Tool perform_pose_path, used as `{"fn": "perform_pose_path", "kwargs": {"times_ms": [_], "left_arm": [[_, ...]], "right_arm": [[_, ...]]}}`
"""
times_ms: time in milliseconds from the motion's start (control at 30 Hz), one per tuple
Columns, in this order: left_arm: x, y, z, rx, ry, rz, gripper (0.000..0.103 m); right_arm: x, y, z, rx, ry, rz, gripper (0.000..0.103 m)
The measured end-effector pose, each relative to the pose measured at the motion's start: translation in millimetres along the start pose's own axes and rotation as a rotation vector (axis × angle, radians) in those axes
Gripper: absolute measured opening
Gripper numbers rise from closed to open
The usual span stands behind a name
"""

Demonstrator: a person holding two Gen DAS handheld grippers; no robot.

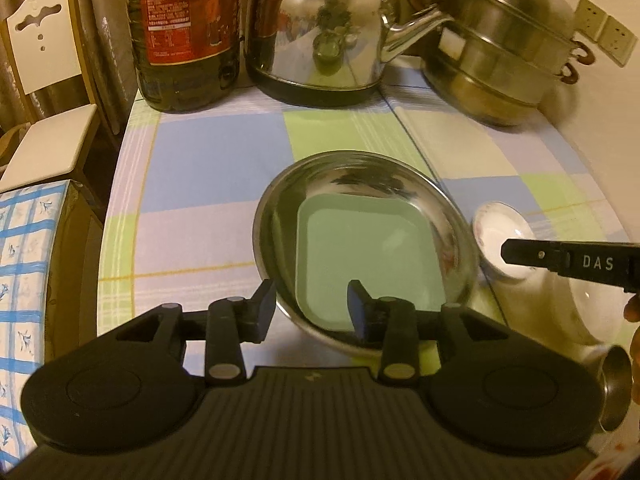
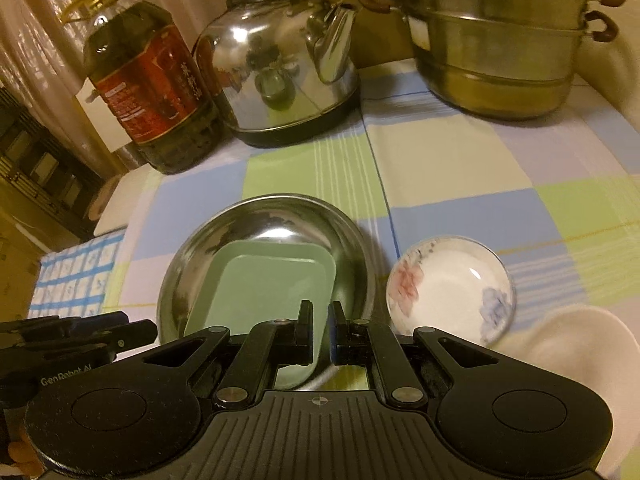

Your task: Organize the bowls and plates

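A steel bowl sits on the checked tablecloth with a green square plate lying inside it. My left gripper is open, its fingers straddling the bowl's near rim. My right gripper hangs over the near edge of the green plate, its fingers close together with a narrow gap and nothing between them. It shows at the right of the left wrist view. A small white floral bowl sits right of the steel bowl. A larger white bowl lies nearer.
An oil bottle, a steel kettle and a stacked steamer pot stand along the back of the table. A white chair stands to the left. A steel ladle bowl is at the right edge.
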State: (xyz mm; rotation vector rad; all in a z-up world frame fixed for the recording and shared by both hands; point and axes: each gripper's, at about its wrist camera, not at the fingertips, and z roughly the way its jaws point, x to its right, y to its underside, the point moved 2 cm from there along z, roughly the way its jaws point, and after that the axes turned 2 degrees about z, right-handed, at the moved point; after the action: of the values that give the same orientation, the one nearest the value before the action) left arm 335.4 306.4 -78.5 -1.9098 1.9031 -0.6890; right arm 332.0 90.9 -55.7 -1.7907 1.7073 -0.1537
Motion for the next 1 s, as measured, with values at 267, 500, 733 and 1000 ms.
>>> {"fn": "perform_pose_path", "kwargs": {"times_ms": [267,500,733,1000], "left_arm": [[16.0,20.2,-32.2,0.000,0.048,0.007,0.039],[27.9,37.8,-48.6,-0.011,0.074,0.006,0.039],[45.2,54.4,-56.5,-0.031,0.089,0.007,0.039],[67.7,68.2,-65.7,-0.038,0.082,0.004,0.039]], "right_arm": [[4.5,31.6,-35.1,-0.012,0.003,0.015,0.008],[10.1,54.7,-53.4,-0.029,0.003,0.029,0.008],[14.2,69.7,-67.5,-0.033,-0.003,0.029,0.008],[23.2,82.9,-80.8,-0.047,-0.016,0.014,0.008]]}}
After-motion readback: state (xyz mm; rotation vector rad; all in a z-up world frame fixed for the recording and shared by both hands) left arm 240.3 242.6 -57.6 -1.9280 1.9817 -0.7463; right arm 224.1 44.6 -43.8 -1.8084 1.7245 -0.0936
